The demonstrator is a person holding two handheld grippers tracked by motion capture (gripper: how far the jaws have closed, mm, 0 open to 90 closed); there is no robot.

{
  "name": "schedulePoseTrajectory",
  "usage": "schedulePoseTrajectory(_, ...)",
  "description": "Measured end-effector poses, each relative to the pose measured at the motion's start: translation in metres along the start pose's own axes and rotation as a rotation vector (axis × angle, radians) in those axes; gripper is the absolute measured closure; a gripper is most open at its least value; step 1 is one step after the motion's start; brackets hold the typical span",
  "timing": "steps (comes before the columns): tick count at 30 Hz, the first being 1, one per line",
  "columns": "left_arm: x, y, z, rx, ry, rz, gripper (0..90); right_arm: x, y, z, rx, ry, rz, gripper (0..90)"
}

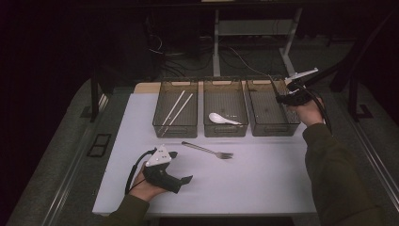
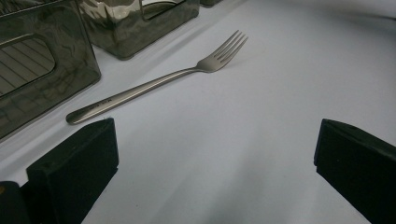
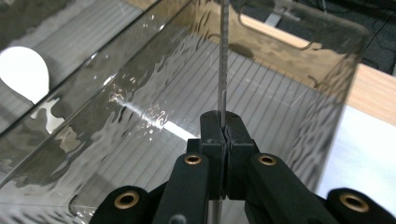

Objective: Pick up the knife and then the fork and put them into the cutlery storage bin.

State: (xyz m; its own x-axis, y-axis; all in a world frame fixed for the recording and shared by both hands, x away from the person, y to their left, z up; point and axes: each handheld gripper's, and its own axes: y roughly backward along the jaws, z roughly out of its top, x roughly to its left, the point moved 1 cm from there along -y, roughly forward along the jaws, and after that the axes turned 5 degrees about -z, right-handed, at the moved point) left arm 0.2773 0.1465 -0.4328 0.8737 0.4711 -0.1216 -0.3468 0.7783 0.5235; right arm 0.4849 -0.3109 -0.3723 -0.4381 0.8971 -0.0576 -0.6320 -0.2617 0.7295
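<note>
- Left gripper (image 2: 215,158) — jaws wide apart, low over the white tabletop (image 2: 261,93) beside a steel fork (image 2: 154,86).
- Right gripper (image 3: 223,128) — jaws clamped on a thin serrated metal blade (image 3: 223,60) above the right-hand smoky plastic bin (image 3: 327,51).

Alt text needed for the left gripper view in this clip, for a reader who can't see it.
A metal fork lies on the white table, tines pointing away, just beyond the left gripper, whose black jaws stand wide apart. Smoky transparent bins sit at the upper left.

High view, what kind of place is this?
Probably a lab workbench, not a kitchen: a white table with three clear sorting bins, handheld grippers, and loose cables on the floor behind.
</note>
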Motion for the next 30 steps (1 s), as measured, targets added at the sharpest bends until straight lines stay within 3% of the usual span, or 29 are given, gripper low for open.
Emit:
schedulePoseTrajectory(9, 0.0, 0.0, 0.0, 0.0, 0.002, -0.002, 0.0, 0.011, -0.022, 0.003, 0.046, 0.036, -0.014, 87.3)
schedulePoseTrajectory(15, 0.001, -0.001, 0.0, 0.006, 0.005, -0.003, 0.0, 0.012, -0.024, -0.002, 0.075, 0.025, 0.01, 71.7)
schedulePoseTrajectory(22, 0.005, -0.002, 0.002, 0.008, 0.012, 0.008, 0.0, 0.012, -0.002, -0.011, -0.015, -0.058, 0.095, 53.4)
schedulePoseTrajectory(30, 0.016, -0.004, 0.011, 0.025, 0.027, 0.034, 18.2, 0.023, 0.032, -0.028, -0.117, -0.089, 0.176, 39.0)
